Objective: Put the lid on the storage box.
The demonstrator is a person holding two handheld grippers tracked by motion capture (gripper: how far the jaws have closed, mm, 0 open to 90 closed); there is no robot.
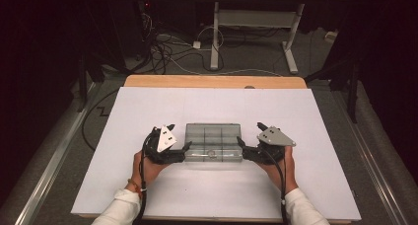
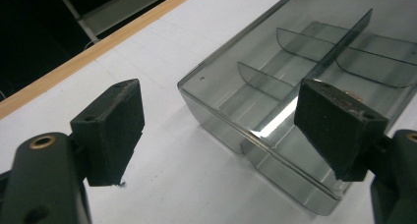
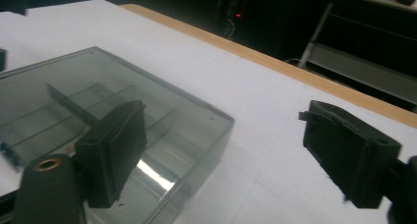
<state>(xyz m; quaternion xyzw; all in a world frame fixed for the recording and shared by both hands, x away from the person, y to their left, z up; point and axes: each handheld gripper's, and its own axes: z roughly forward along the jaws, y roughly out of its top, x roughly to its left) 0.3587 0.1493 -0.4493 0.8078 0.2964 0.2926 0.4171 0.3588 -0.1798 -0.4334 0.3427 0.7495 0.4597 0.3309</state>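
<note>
A white-topped table [image 1: 148, 106] carries a smoky compartment box [image 1: 213, 136] near its front.

Glossy clear smoky plastic box [image 1: 213, 141], matt white sheet [image 1: 217, 106], light wood table edge [image 1: 215, 81], matt black fingers [image 2: 116, 130]

The work surface is formed by a white sheet [image 1: 217, 106] laid on a wooden table [image 1: 214, 81], whose bare far edge is seen as a tan strip. Grey floor [image 1: 59, 151] is seen on both sides. Behind the table, a second desk is carried on a white frame [image 1: 215, 37] with 2 legs. Loose cables [image 1: 167, 50] are spread on the floor there. The surroundings are kept dark.
</note>
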